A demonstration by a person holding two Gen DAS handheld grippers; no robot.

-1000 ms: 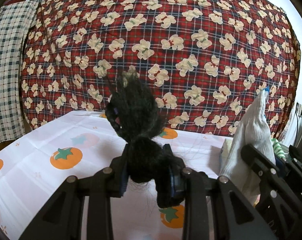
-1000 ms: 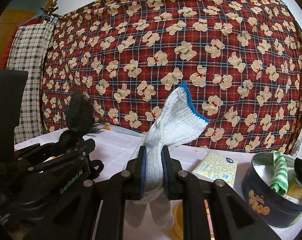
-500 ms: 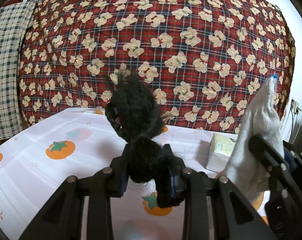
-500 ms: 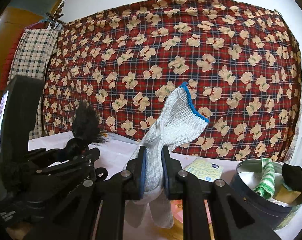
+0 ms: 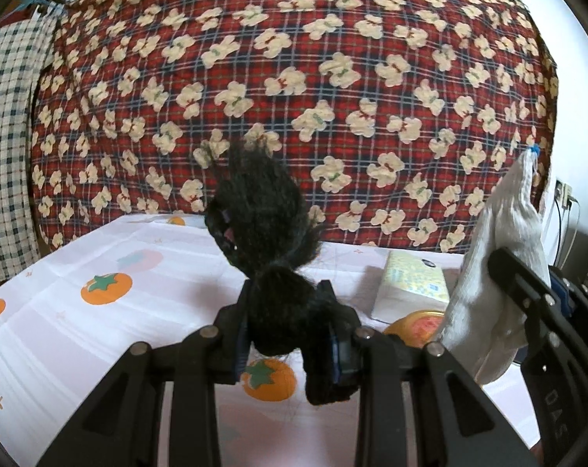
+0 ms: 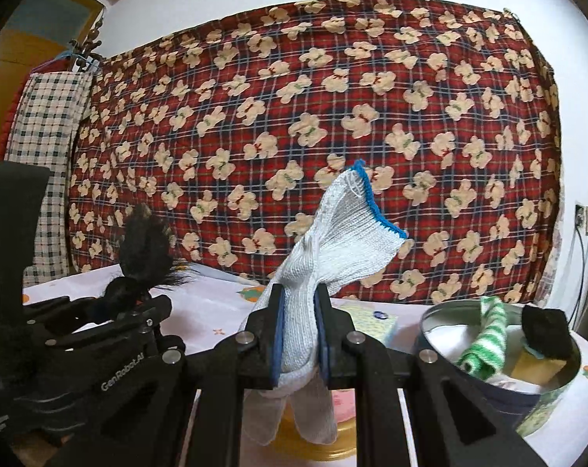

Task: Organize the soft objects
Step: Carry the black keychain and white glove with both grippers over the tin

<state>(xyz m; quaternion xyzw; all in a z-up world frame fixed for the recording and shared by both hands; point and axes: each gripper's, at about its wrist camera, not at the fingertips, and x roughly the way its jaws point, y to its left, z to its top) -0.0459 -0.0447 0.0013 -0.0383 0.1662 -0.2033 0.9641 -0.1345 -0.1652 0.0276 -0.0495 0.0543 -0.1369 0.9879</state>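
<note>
Both grippers have slid toward the tin (image 6: 500,369), left gripper (image 5: 290,340) pinching what seems a black fuzzy toy (image 5: 263,214), right gripper (image 6: 298,336) clamping a white glove (image 6: 344,229).

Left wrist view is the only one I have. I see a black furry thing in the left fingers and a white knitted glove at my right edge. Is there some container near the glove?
Observer: Yes. A round dark metal tin stands on the table, to the right of the white knitted glove with a blue cuff.
Operator: Is the tin empty?
Observer: No. A rolled green-and-white striped cloth leans inside it.
Operator: Anything more in it?
Observer: A black fuzzy piece sits at its far right side.
Operator: Does the right gripper hold the glove firmly?
Observer: The right gripper is shut on the glove; the glove's fingers hang below it.
</note>
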